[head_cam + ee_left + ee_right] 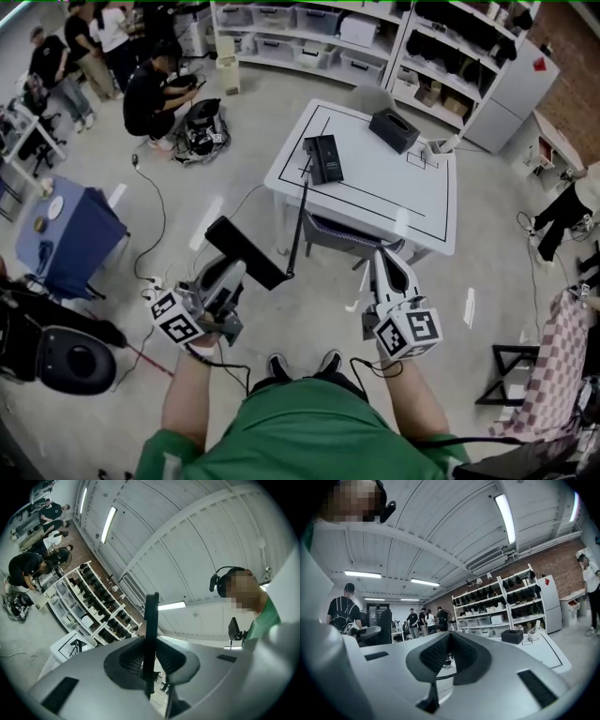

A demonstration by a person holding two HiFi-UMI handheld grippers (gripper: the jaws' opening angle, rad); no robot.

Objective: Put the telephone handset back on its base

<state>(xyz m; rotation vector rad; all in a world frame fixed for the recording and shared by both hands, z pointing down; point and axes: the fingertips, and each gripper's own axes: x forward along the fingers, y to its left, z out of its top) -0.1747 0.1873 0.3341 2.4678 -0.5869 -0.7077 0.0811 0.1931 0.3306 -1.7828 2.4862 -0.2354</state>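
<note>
— Where is the handset [246, 253] found?
— It is clamped edge-on between the jaws of the left gripper [228, 274] and held in the air short of the table [375, 192], well apart from its base [323, 157].
— And the base?
— It is set by the table's left edge, and a cord [298, 220] is strung from it to the handset. A black box [394, 129] is seen near the far edge.
— The right gripper [383, 258]?
— Its jaws are pressed together, and nothing is held.

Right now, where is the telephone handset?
The handset is at lower left in the head view, clamped in the left gripper, short of the white table where its base sits near the left edge.
</note>
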